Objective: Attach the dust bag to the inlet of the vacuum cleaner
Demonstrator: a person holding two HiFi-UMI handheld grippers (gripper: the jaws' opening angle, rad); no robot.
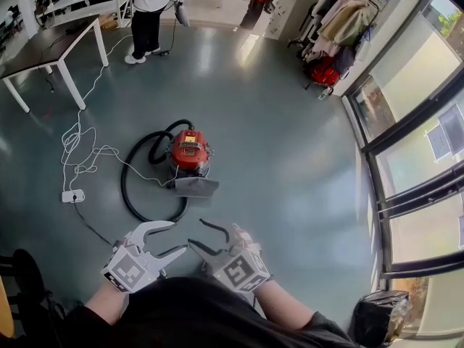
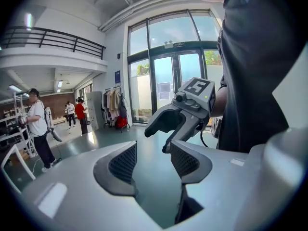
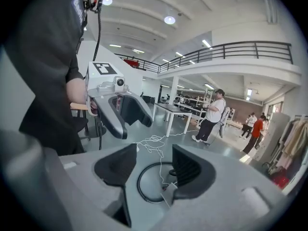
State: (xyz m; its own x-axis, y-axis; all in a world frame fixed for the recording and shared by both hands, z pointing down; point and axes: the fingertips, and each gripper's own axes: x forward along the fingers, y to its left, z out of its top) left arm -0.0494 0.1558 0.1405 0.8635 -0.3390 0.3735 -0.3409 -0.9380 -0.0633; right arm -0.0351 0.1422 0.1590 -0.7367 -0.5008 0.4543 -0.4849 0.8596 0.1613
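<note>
The task has not begun in earnest: this looks like the approach step, with nothing yet grasped. The red vacuum cleaner [image 1: 190, 149] sits on the floor [image 1: 290, 143] well out from the person, near the middle of the room, its black hose [image 1: 134, 191] looped round its left and near sides. A flat grey piece that is probably the dust bag [image 1: 196, 187] lies touching the near edge of the machine; from this height the inlet cannot be made out. The left gripper [image 1: 170, 239] and the right gripper [image 1: 199, 234] are held close to the person's body, well apart from the vacuum, forearms bent in and the two tools side by side with their tips angled toward each other. Each gripper's own view shows its jaws spread wide with only floor between them, so both are empty. The next move, as I judge it, calls for stepping or bending toward the far side, lowering both grippers, and taking the bag by its collar with one while the other steadies the body. A white cable [image 1: 87, 154] trails to a power strip [image 1: 72, 195] at the left, worth avoiding underfoot
</note>
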